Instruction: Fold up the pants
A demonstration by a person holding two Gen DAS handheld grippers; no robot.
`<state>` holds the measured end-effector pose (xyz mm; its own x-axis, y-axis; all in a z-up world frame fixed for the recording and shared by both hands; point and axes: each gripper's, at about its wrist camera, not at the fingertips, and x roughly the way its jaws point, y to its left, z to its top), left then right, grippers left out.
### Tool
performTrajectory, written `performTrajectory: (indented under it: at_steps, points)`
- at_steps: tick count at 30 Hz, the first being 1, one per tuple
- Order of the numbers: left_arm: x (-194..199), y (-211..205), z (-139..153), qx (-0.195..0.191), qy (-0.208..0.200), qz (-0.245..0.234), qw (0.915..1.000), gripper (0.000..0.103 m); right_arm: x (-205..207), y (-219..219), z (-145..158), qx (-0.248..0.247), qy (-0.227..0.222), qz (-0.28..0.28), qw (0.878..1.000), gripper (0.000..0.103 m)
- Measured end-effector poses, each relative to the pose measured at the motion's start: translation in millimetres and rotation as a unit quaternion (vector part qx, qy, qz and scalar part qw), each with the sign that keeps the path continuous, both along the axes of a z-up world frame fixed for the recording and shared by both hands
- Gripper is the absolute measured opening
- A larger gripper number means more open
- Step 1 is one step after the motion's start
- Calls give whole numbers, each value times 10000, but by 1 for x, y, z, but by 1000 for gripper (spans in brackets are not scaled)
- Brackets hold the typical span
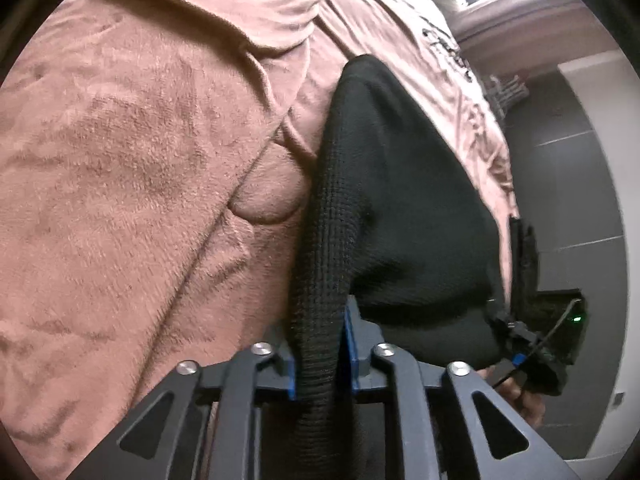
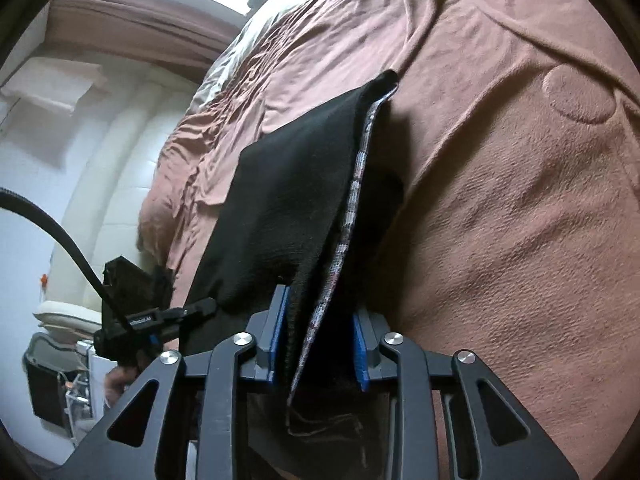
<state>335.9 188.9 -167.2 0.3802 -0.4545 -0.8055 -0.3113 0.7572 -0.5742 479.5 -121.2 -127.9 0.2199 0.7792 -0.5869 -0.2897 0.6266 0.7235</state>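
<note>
Both grippers, left gripper [image 1: 320, 354] and right gripper [image 2: 318, 344], pinch the black pants [image 1: 396, 216] over the bedspread [image 1: 132, 168]; next, lay them toward 12 o'clock.

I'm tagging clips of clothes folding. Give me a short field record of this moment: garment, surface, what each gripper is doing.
garment: black pants, knit texture, patterned waistband edge showing in the right wrist view
surface: pinkish-brown blanket on a bed
left gripper: fabric of the pants bunched between its blue fingers
right gripper: waistband end of the pants between its fingers
pants position: raised off the blanket near the grippers, stretched between both
fold state: not yet laid flat
</note>
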Motion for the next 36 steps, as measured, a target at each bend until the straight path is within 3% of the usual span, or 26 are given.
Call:
performTrajectory:
  at_steps: [4, 5, 13, 17, 22, 29, 36]
  points:
    - [10, -1, -4, 216, 82, -43, 9997, 41, 12, -11, -9, 302, 78, -180, 9994, 58]
    - [12, 0, -3, 206, 59, -33, 9998, 43, 12, -14, -10, 355, 99, -236, 9990, 61]
    - [39, 11, -2, 176, -57, -11, 9998, 49, 33, -28, -40, 995, 544, -400, 9927, 61]
    - [49, 15, 0, 188, -102, -18, 9998, 49, 41, -33, -33, 1146, 312, -494, 9917, 61]
    - [57, 16, -1, 203, -124, -64, 9997, 49, 49, -26, -32, 1079, 79, -425, 9932, 65]
    - [71, 14, 0, 324, -179, -155, 9992, 49, 76, 1, -47, 714, 411, -181, 9964, 67]
    - [89, 18, -2, 244, -289, -237, 9990, 49, 71, -5, -53, 986, 771, -292, 9917, 67]
